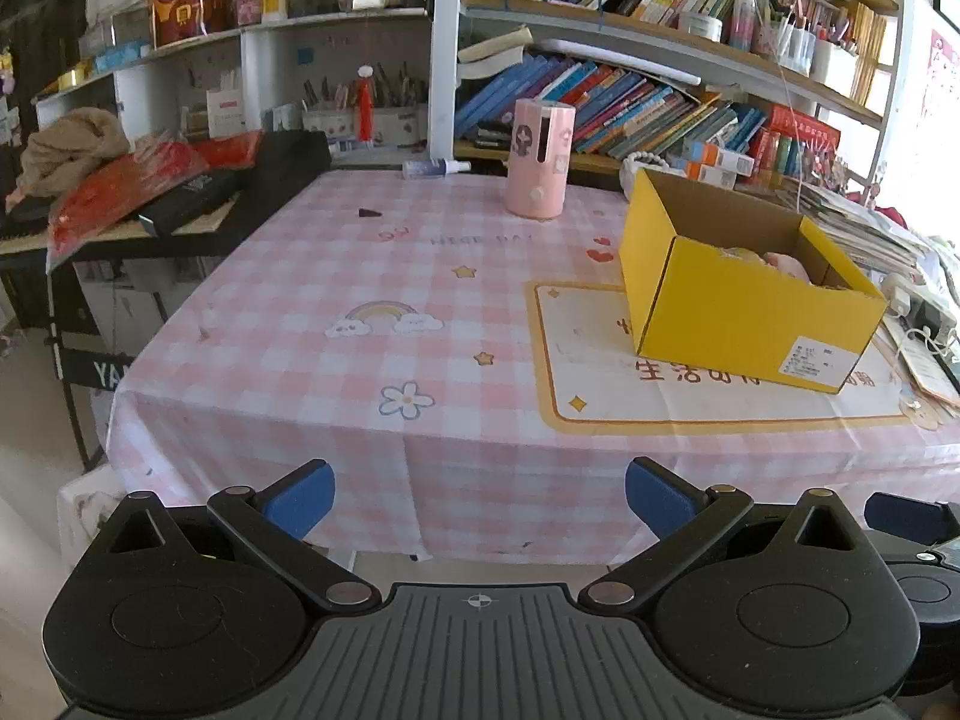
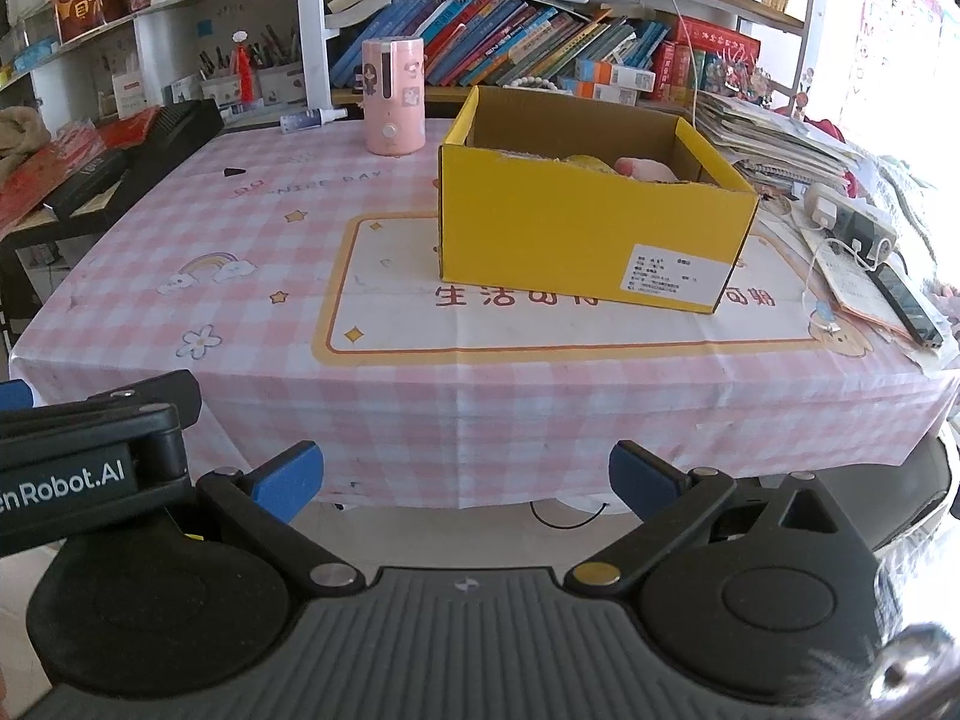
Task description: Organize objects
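2 grippers hang side by side off the near edge of the table [image 2: 540,420], both level and aimed at the far shelves. The left gripper [image 1: 480,501] has its blue pads [image 1: 300,498] spread wide with nothing between them; the right gripper [image 2: 465,480] is likewise spread and holds nothing. In the right view the left one's black body shows at the left edge, just beside the right one.

The yellow box [image 2: 576,228] sits open-topped on the right half of the table, on the white panel of the cloth [image 1: 360,312]. Its long axis runs near-to-far and slightly leftward, with the labelled end facing near. Inside, only the tops of 2 soft things show over the wall, 1 pink [image 2: 645,168] and 1 yellowish; what they are is unclear.

A pink canister [image 1: 538,159] stands upright at the far side, left of the box and apart from it. A phone [image 2: 906,303] lies at the right edge on papers.
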Tool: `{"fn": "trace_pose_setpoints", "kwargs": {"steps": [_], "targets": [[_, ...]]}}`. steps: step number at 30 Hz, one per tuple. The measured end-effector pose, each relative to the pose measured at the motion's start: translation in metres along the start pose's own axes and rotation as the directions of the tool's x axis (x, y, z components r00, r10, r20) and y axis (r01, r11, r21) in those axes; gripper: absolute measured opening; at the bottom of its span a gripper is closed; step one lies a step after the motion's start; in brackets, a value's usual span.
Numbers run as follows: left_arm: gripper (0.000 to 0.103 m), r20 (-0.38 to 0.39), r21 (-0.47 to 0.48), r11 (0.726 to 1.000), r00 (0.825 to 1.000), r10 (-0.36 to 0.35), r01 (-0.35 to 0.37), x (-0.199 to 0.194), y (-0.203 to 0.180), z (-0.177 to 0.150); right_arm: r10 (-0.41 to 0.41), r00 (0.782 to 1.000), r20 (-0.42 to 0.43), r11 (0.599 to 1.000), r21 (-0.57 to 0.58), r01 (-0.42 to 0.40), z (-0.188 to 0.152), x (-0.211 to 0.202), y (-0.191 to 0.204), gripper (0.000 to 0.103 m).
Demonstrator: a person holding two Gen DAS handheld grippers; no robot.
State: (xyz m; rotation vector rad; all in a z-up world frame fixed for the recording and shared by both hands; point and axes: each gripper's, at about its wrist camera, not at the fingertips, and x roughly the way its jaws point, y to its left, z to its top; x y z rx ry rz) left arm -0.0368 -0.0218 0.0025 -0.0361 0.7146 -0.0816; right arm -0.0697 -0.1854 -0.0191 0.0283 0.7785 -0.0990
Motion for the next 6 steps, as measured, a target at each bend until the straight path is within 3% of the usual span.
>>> {"fn": "trace_pose_setpoints", "kwargs": {"steps": [6], "targets": [[0.103, -0.003, 0.001, 1.0, 1.0, -0.003, 0.003, 0.0024, 0.0012, 0.0014, 0.002, 1.0, -0.003, 1.0, 0.001, -0.002, 0.0016, 0.0012, 0.001, 0.103]]}}
